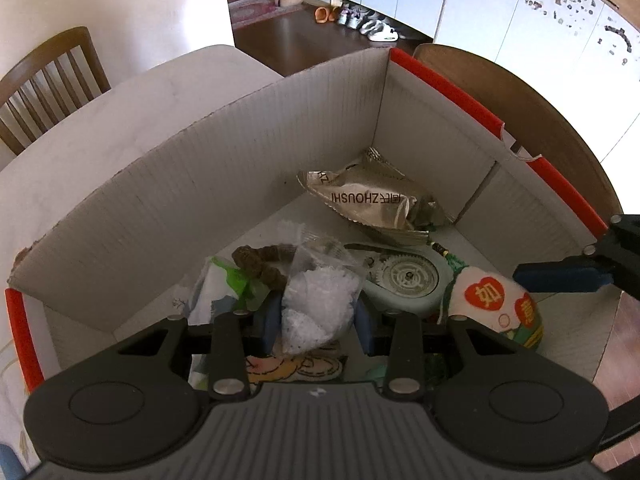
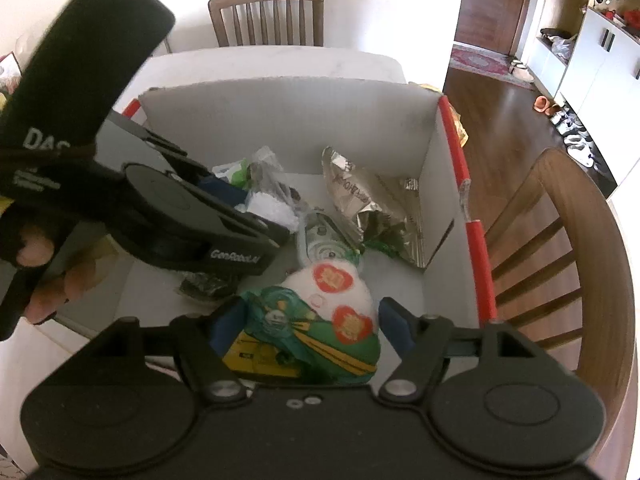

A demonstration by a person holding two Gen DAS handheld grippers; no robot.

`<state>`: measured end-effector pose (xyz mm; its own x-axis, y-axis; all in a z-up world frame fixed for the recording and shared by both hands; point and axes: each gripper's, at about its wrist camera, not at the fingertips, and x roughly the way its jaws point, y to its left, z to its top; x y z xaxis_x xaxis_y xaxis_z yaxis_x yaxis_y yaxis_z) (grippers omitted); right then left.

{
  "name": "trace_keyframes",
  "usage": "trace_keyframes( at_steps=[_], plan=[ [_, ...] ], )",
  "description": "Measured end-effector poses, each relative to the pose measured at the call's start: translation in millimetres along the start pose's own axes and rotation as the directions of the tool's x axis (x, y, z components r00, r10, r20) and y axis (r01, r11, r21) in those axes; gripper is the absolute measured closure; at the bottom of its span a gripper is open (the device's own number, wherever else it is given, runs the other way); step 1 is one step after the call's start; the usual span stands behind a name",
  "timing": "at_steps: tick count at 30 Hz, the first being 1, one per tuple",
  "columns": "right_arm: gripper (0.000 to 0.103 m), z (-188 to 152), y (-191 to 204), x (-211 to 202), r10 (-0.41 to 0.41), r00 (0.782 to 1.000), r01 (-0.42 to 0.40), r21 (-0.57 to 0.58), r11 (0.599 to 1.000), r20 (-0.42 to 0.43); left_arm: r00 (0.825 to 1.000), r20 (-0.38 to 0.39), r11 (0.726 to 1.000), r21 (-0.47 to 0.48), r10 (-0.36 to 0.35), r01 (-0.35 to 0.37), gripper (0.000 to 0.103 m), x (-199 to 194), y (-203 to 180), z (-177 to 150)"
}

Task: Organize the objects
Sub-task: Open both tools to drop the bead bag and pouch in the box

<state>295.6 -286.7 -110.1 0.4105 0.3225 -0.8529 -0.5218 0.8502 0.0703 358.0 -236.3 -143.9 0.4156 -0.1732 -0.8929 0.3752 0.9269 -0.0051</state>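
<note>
Both grippers reach into a white cardboard box (image 1: 200, 168) with red edge trim. My left gripper (image 1: 318, 320) holds a clear plastic bag of white crystals (image 1: 316, 304) between its blue pads. My right gripper (image 2: 312, 326) has its jaws wide apart around a green and white plush pouch with red hearts (image 2: 328, 320); whether the pads touch it is unclear. The pouch (image 1: 496, 304) and one right fingertip (image 1: 560, 278) also show in the left wrist view. The left gripper's body (image 2: 192, 216) crosses the right wrist view.
In the box lie a crumpled silver foil packet (image 1: 376, 204), a pale round gadget with a gear-like disc (image 1: 404, 280), a brown lumpy item (image 1: 260, 264) and a green and white packet (image 1: 228, 284). Wooden chairs (image 2: 560, 248) stand around the white table (image 1: 120, 104).
</note>
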Motion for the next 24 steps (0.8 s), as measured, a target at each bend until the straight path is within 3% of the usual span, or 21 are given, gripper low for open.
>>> trace_keyframes(
  at_steps=[5,9,24],
  plan=[
    [0.024,1,-6,-10,0.012,0.999,-0.012,0.013,1.0,0.031,1.0,-0.015,1.0,0.01,0.004,-0.004,0.062,1,-1,0],
    [0.024,0,-11,-17,0.02,0.999,-0.021,0.024,0.999,0.047,1.0,0.013,1.0,0.001,0.006,-0.006,0.039,-7,1,-2],
    [0.021,-4,-5,-49,0.034,0.991,-0.042,0.061,0.997,0.13,0.99,0.14,1.0,-0.02,0.01,-0.008,0.035,-65,1,-19]
  ],
)
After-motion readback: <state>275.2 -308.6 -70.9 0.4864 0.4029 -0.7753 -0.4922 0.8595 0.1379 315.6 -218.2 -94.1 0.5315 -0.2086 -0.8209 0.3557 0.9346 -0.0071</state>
